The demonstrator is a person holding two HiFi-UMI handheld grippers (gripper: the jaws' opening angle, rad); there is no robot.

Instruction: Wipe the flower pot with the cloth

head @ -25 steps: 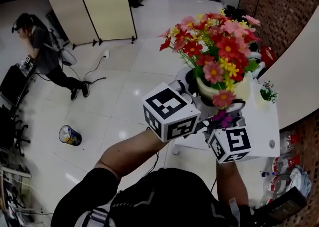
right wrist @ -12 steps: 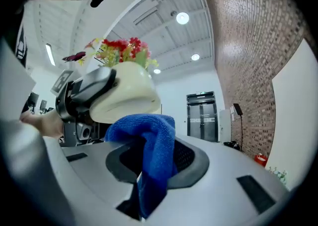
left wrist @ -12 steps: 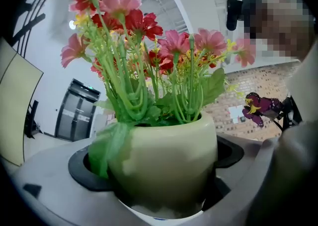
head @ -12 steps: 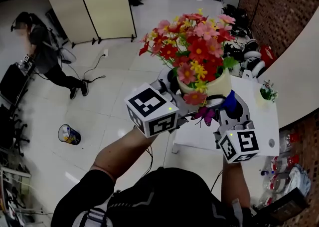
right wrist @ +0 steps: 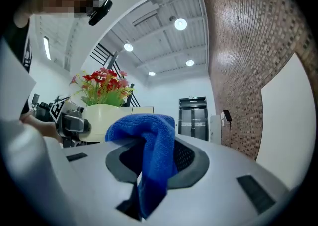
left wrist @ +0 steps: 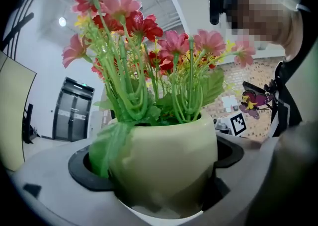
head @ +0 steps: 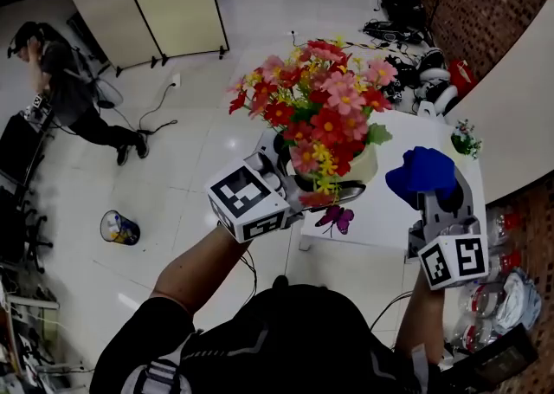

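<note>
Flower pot (head: 362,167) held by left tongs (head: 333,191), cloth (head: 421,172) pinched in right tongs (head: 433,200), well apart above table (head: 385,229)

White table (head: 385,210); folding screen (head: 164,3); bin (head: 119,229) on floor.

Left gripper (head: 316,180), right gripper (head: 430,189) — both clamped

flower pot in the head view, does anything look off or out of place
A purple butterfly ornament hangs below the cream ceramic flower pot, apart from the red and pink flowers. Otherwise nothing looks spilled or broken; the left hand-held gripper holds the pot.
</note>
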